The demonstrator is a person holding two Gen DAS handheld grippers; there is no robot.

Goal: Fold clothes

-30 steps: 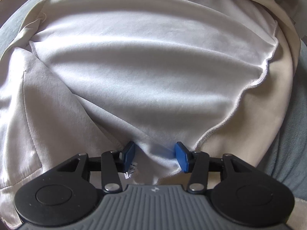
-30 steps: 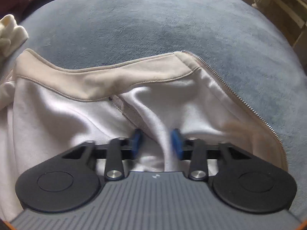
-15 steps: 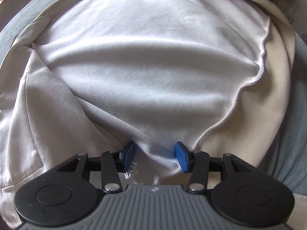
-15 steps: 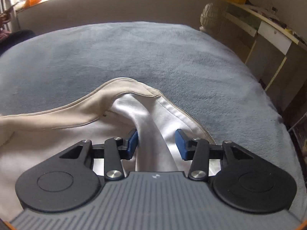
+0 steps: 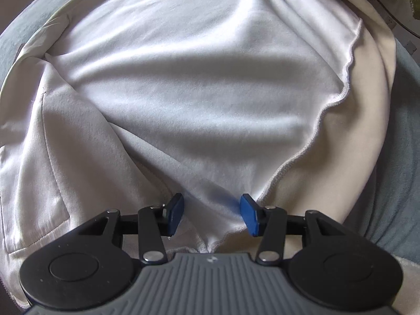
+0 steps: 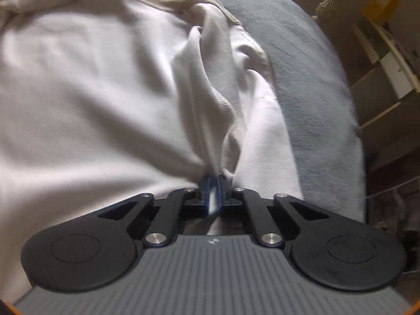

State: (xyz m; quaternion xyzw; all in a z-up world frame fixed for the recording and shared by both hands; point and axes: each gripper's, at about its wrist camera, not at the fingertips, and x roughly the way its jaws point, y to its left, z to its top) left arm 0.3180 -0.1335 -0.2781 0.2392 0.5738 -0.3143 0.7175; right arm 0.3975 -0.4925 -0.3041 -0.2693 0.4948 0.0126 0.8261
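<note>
The cream fleece-lined zip jacket (image 5: pixel 199 99) lies spread, lining up, on the grey-blue plush bed cover (image 6: pixel 309 84). Right gripper (image 6: pixel 213 193) is clamped on a bunched fold, apparently to carry it over; left gripper (image 5: pixel 211 214) stands wide apart astride the hem corner, gripping nothing.

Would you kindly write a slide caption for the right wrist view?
Right gripper shut on a bunched fold of the white zip-up sweatshirt, spread inside-out on a grey-blue blanket.
</note>
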